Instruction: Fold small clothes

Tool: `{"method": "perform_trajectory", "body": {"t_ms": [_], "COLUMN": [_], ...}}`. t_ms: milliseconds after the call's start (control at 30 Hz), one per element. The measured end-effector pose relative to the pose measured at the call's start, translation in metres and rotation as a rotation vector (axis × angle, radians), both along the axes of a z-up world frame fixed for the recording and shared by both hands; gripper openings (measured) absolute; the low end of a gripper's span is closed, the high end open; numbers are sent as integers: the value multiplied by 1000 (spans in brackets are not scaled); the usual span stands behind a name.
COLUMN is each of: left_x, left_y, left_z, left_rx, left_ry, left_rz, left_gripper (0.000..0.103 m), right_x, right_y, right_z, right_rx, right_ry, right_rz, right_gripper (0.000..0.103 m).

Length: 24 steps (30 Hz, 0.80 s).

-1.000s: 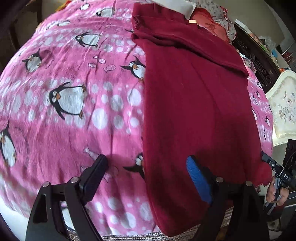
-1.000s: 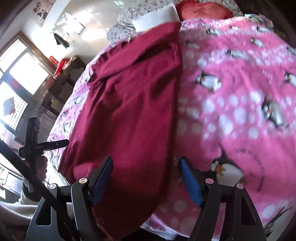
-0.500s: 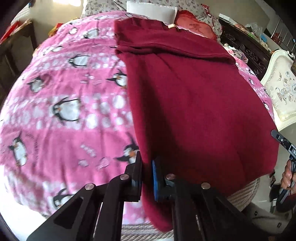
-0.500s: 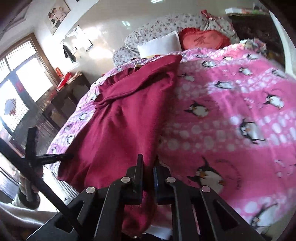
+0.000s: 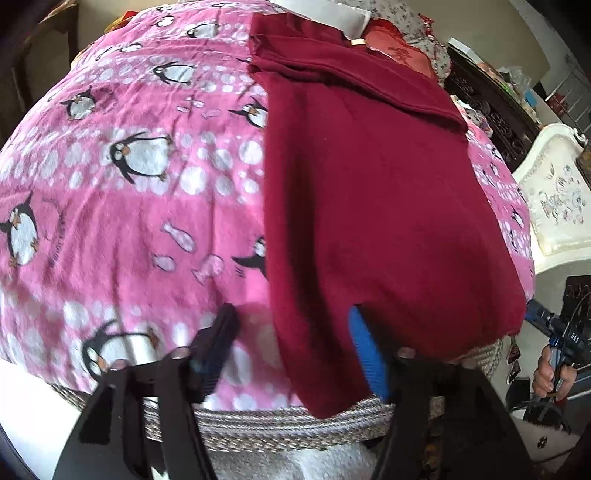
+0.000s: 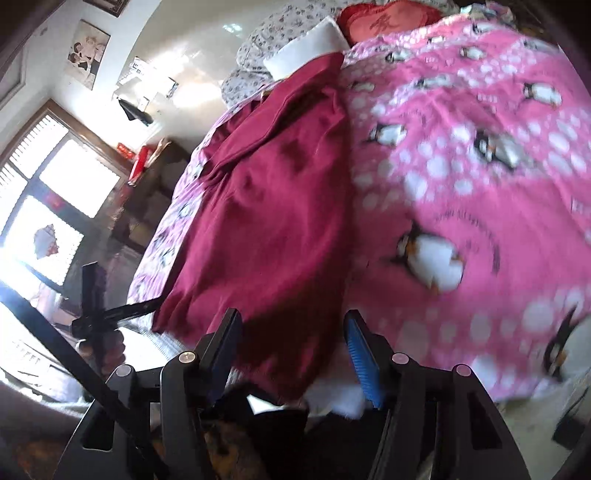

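Dark red fleece garment [image 5: 369,192] lies flat on the pink penguin-print blanket [image 5: 129,206] covering the bed, its near hem hanging over the bed's edge. From the left wrist, the left gripper [image 5: 291,347] is opening, straddling the garment's near-left corner, pads clear of the cloth.

From the right wrist, the right gripper [image 6: 291,343] is opening too, the garment's [image 6: 273,206] near corner between its spread fingers, unpinched.

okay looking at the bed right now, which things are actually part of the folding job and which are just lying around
Part of the job:
- dark red knit garment, spread flat on the bed
- left claw, jaws opening over the garment's near hem
- right claw, jaws opening, hem between them

Just lying about:
- pink penguin-print fleece blanket
- white rectangular pillow
- red embroidered cushion
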<state>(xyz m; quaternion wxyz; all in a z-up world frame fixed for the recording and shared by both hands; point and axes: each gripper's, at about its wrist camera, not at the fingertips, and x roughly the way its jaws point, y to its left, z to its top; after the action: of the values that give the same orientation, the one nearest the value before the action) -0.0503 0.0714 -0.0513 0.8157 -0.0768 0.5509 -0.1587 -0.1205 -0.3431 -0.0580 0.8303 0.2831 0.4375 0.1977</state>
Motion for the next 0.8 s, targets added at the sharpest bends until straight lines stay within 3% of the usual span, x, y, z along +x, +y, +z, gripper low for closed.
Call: {"method": "perform_trajectory", "body": {"t_ms": [67, 167, 200, 233, 267, 367, 533, 800], "left_x": [-1, -1, -1, -2, -2, -1, 17, 93], "left_y": [-7, -24, -27, -30, -31, -24, -3, 11], "left_z": [-2, -4, -3, -2, 1, 12, 48, 117], "left_rx": [2, 65, 83, 100, 92, 68, -47, -60], "left_ry": [-7, -25, -30, -32, -21, -23, -50, -200], "left_rz": [-3, -39, -60, -82, -105, -123, -112, -36], "left_gripper": [73, 68, 47, 35, 18, 9, 8, 8], "right_x": [-5, -3, -2, -2, -3, -3, 12, 98], "right_y": [5, 19, 20, 20, 18, 9, 11, 7], "right_z": [-8, -16, -14, -8, -2, 20, 55, 114], "right_rx": [36, -7, -7, -1, 9, 63, 77, 60], "right_ry": [2, -11, -21, -41, -59, -132, -241, -377], "right_rz": [26, 54, 55, 48, 46, 58, 74, 54], "right_gripper": [62, 29, 23, 10, 10, 10, 10, 9]}}
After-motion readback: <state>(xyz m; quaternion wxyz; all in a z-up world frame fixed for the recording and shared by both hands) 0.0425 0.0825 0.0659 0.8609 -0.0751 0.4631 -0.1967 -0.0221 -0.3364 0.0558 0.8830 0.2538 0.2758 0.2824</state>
